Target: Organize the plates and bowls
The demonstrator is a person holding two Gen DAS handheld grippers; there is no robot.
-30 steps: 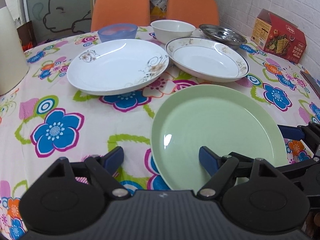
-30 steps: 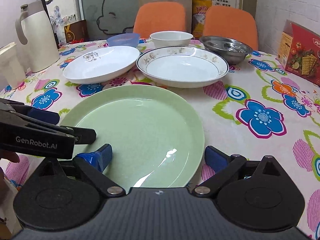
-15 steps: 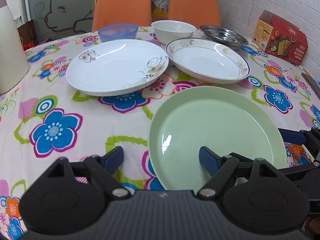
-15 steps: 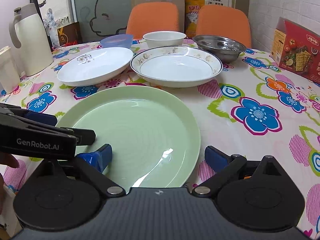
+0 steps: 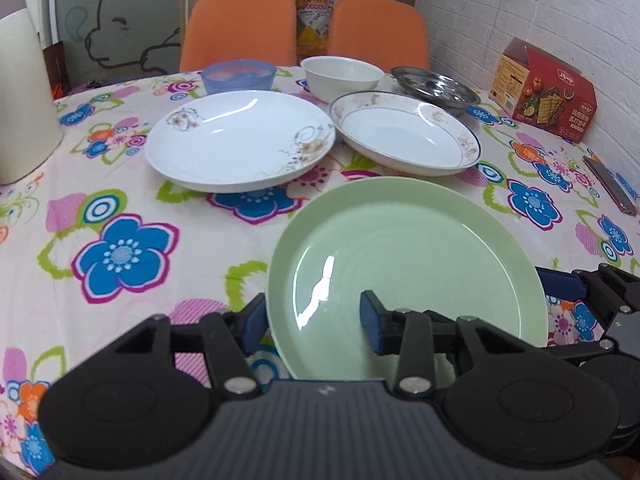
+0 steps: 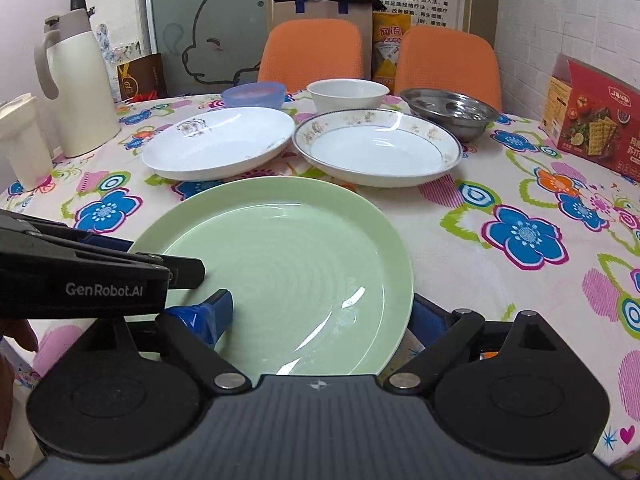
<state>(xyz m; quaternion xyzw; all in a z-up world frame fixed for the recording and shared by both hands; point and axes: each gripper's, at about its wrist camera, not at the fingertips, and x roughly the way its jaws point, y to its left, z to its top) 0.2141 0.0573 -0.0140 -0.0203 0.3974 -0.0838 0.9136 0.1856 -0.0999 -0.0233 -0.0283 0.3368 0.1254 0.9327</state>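
A pale green plate lies at the near edge of the flowered table. My left gripper straddles its left rim: one finger is tucked behind the rim, the other hangs over the plate's well. It stands open but narrowed. My right gripper is wide open across the plate's right side, its right finger partly hidden under the rim. Behind the green plate sit a white floral plate, a gold-rimmed plate, a blue bowl, a white bowl and a steel dish.
A red cracker box stands at the right by the brick wall. A white thermos jug and a white container stand at the left. A dark flat object lies near the right edge. Two orange chairs are behind the table.
Both grippers have pushed in on the green plate, whose rim now covers each outer finger. The left gripper's fingers have drawn closer together. The right gripper's gap is about the same.
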